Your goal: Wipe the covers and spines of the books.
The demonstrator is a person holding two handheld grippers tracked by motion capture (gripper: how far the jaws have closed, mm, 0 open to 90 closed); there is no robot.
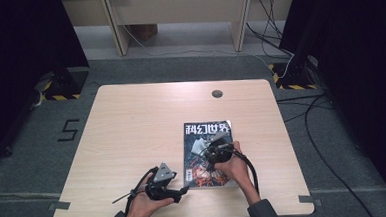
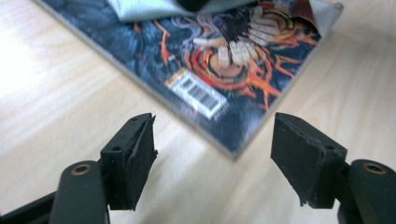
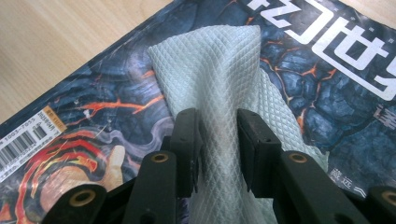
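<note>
A magazine (image 1: pixel 207 130) with a dark lava-patterned cover and white title lies on the wooden table (image 1: pixel 132 126), right of centre. On it rests a white quilted cloth (image 1: pixel 199 147). My right gripper (image 1: pixel 209 150) is over the cover, shut on the cloth. In the right gripper view a bunched fold of cloth (image 3: pixel 215 70) is pinched between the jaws of the right gripper (image 3: pixel 219 116), over the magazine (image 3: pixel 93 107). My left gripper (image 1: pixel 183 191) hovers beside the magazine's near left corner. In its own view the left gripper (image 2: pixel 212 135) is open and empty, facing the barcode corner of the magazine (image 2: pixel 224 70).
A round cable hole (image 1: pixel 217 93) sits near the table's far edge. The left half of the table is bare wood. Cables (image 1: pixel 271 19) and stand feet lie on the floor beyond the table.
</note>
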